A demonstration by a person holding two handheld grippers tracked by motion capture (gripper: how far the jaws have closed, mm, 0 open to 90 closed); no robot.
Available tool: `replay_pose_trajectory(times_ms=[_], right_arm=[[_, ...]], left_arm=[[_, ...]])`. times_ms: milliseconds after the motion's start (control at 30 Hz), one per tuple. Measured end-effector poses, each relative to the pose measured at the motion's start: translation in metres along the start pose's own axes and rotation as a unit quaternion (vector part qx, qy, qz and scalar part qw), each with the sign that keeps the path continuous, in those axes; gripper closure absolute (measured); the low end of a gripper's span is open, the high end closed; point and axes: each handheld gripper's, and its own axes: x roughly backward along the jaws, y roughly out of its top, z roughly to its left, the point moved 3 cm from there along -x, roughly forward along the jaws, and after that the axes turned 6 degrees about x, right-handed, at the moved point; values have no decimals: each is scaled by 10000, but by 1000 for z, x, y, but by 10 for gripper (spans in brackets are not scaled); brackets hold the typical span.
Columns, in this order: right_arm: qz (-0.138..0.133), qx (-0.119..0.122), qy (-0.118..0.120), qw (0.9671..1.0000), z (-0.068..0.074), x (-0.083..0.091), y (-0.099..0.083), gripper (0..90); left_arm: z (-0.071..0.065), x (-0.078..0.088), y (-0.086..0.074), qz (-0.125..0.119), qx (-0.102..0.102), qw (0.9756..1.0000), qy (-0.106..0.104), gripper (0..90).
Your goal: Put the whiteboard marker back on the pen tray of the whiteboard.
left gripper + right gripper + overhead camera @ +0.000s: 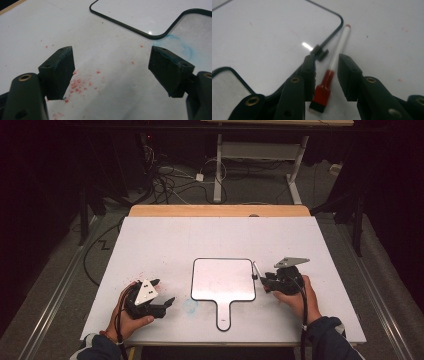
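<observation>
Tabletop (150,245) carries a handled whiteboard (223,279); its edges are cut off in both gripper views. Left gripper (111,72) sits with jaws wide apart and empty over red specks, whiteboard corner ahead of it. Right gripper (326,72) has jaws parted, pads not pressing; the marker (337,55) lies on the tabletop between them, just beside the whiteboard rim, red cap (322,93) nearest the gripper body. In the high view the marker is a thin sliver.
</observation>
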Motion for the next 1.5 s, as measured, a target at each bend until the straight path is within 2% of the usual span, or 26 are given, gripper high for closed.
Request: replay_pose_trajectory(times_ms=[67,133,200,400,533,700,733,833,900,933,1000,1067,1100,1133,1167,1233,1267,1333,1367,1467,1500], right_arm=[[196,-60,-78,9998,1,-6,-2,690],[354,-126,-184,9991,-1,-15,-3,723],[343,-221,-281,9988,-2,-17,-1,790],[335,-355,-636,9968,1,-15,0,822],[51,-415,-450,9981,8,-7,4,822],[70,-386,-352,9986,22,-16,8,821],[111,-402,-409,9983,22,-19,8,821],[72,-529,-380,9979,19,-24,9,816],[83,-533,-477,9974,18,-25,10,739],[93,-531,-505,9973,18,-26,10,735],[87,-429,-514,9977,17,-27,11,715],[4,-302,-579,9979,17,-25,15,677],[-57,-229,-538,9983,16,-24,17,660],[-110,-79,-466,9988,16,-24,20,658],[-85,64,-517,9986,16,-24,22,662],[-188,335,-293,9988,17,-27,27,719],[-150,436,-388,9982,16,-29,29,738],[-199,671,-182,9974,17,-34,32,790],[-139,771,-218,9967,18,-36,33,813],[42,900,-261,9956,19,-41,32,837],[24,868,-226,9960,19,-42,31,834]], left_arm=[[-1,0,1,6,-36,10000,2,201],[-3,-1,2,15,-56,10000,-17,201],[-2,-2,1,33,-47,10000,-37,202],[-2,-3,2,36,-27,10000,-89,206],[-2,-3,1,50,-27,9999,-106,206],[-2,-3,2,46,-36,9999,-107,206],[-3,-3,2,41,-36,9999,-108,207],[-2,-2,2,27,-22,9999,-110,207],[-2,-3,1,44,-20,9999,-115,207],[-2,-2,1,48,-29,9999,-109,207],[-2,-1,1,27,-17,9999,-95,207],[-2,-1,1,23,-2,10000,-92,209],[-2,-1,1,23,10,10000,-91,209],[-1,-1,1,25,22,10000,-90,209],[-2,-1,1,30,23,10000,-87,209],[-2,-2,2,32,10,10000,-93,209],[-3,-3,2,35,7,9999,-94,209],[-4,-2,0,63,-25,9999,-104,209],[-4,-2,0,70,-30,9999,-103,209],[-4,0,0,29,-10,9999,-123,210],[-4,0,0,21,-14,9999,-127,210]])
